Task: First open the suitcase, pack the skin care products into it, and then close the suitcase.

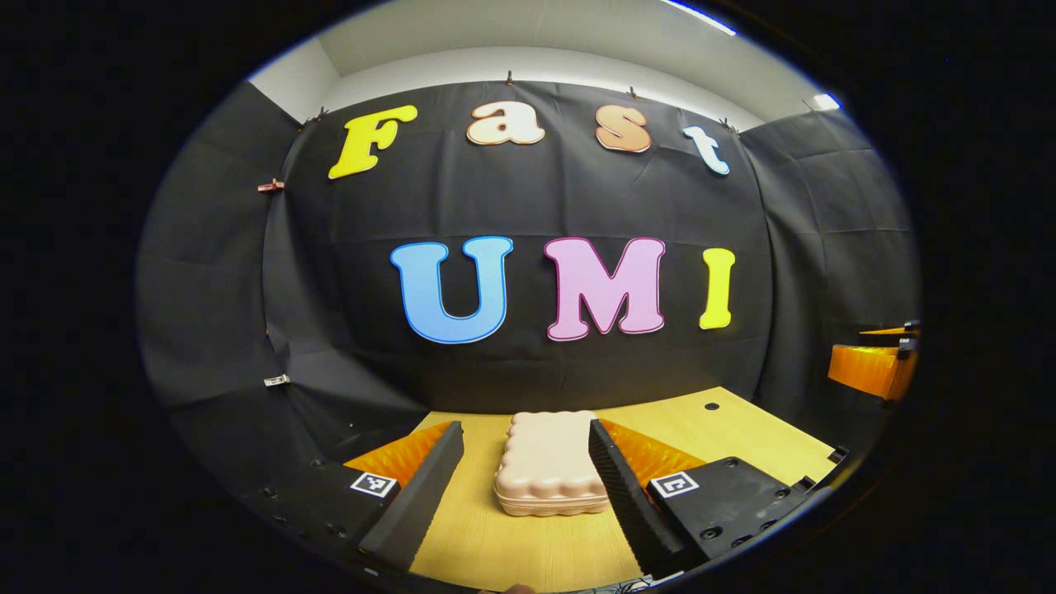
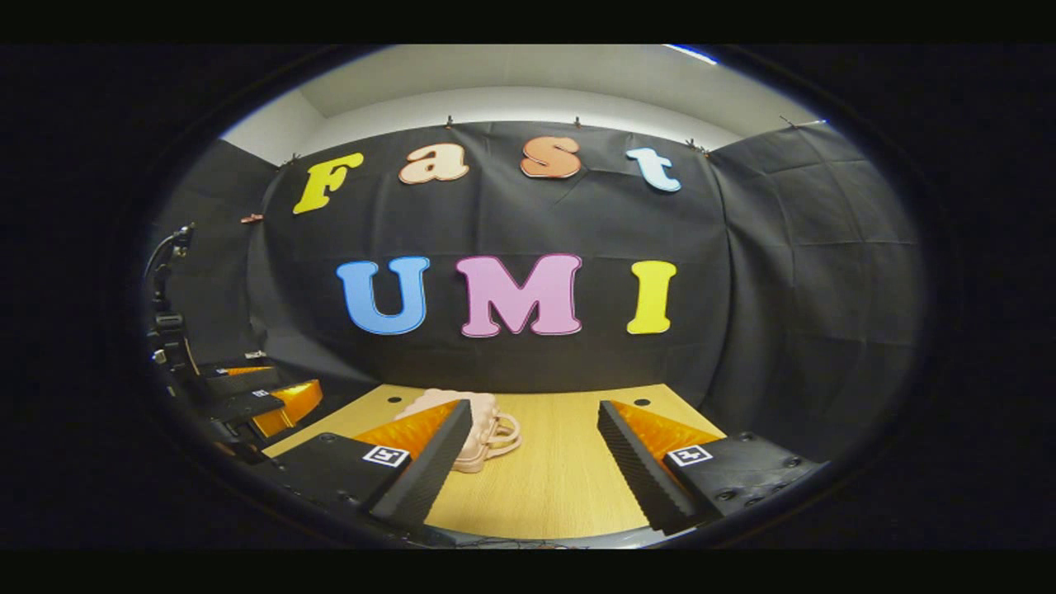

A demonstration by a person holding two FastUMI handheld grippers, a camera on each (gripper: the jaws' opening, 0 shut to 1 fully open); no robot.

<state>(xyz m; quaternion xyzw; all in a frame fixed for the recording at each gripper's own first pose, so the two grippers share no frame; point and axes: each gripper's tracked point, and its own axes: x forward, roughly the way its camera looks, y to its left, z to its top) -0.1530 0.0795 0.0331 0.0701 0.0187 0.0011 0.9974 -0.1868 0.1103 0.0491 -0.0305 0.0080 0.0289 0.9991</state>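
Left gripper (image 1: 526, 487), fingers spread apart and holding nothing, hovers low over a wooden table (image 1: 511, 549). Between its fingers, not touching, lies a closed pink suitcase (image 1: 547, 462), long axis pointing toward the table's far edge. Right gripper (image 2: 535, 462), also spread, has the suitcase beyond its left finger, handle (image 2: 502, 436) facing right.
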